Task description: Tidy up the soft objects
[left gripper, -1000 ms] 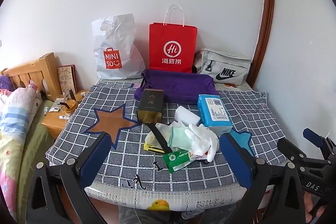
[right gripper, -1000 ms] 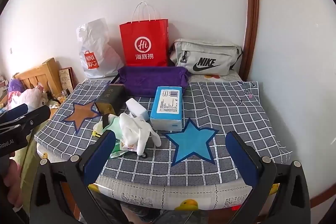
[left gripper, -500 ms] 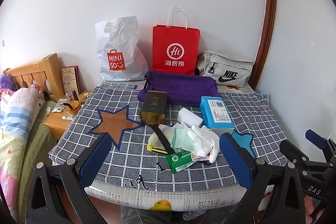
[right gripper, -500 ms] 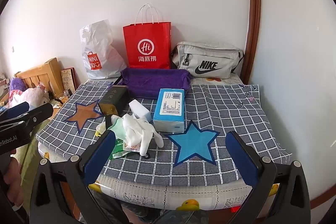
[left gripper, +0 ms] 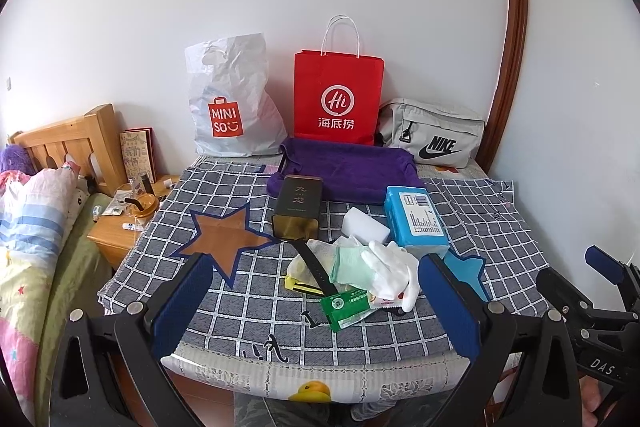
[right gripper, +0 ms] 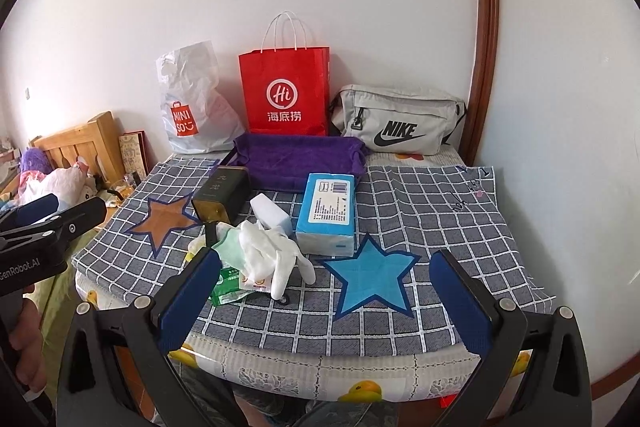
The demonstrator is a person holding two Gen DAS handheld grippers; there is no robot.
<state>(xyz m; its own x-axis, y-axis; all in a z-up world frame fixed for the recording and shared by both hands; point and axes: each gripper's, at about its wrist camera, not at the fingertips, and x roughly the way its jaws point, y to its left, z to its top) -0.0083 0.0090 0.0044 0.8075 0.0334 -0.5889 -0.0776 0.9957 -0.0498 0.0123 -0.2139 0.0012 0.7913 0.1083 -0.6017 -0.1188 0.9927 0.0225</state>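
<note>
White gloves (left gripper: 390, 273) heaped on my checked desk (left gripper: 248, 299) beside blue tissue pack (left gripper: 416, 221); left tongs (left gripper: 316, 307) and right tongs (right gripper: 324, 301) both spread, empty.

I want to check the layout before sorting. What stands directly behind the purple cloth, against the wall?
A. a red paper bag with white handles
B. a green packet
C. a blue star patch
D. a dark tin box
A: in the left wrist view the red paper bag stands upright at the wall just behind the purple cloth.
</note>
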